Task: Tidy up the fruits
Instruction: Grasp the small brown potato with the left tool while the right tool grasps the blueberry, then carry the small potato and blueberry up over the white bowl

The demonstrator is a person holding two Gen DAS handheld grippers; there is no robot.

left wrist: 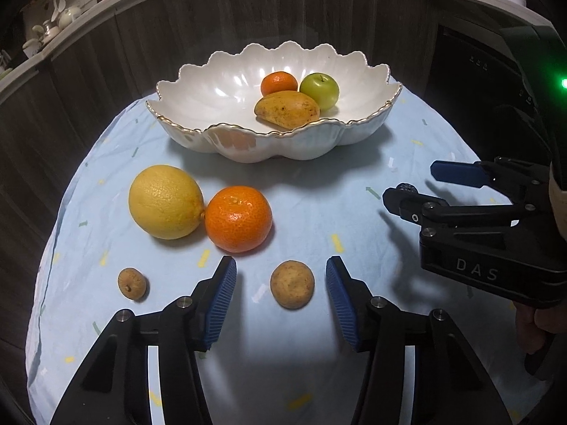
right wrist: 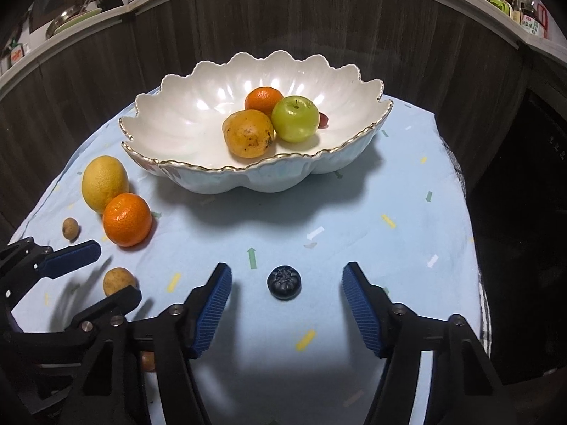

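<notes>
A white scalloped bowl [left wrist: 198, 134] [right wrist: 184, 173] holds a tangerine [left wrist: 279, 83], a green apple [left wrist: 319, 90] and a mango [left wrist: 287, 109]. On the blue cloth lie a yellow lemon [left wrist: 166, 201], an orange [left wrist: 238, 218], a small brown longan [left wrist: 132, 282] and a larger brown fruit [left wrist: 292, 284]. My left gripper [left wrist: 281, 283] is open with that brown fruit between its fingers. My right gripper [right wrist: 286, 285] is open around a blueberry [right wrist: 284, 282]. The right gripper also shows in the left wrist view [left wrist: 411, 186].
The table is small and round under a light blue cloth [left wrist: 319, 212]. Dark wood panels [left wrist: 177, 17] stand close behind it, with a shelf of dishes above. A small red fruit [right wrist: 323, 119] shows behind the apple in the bowl.
</notes>
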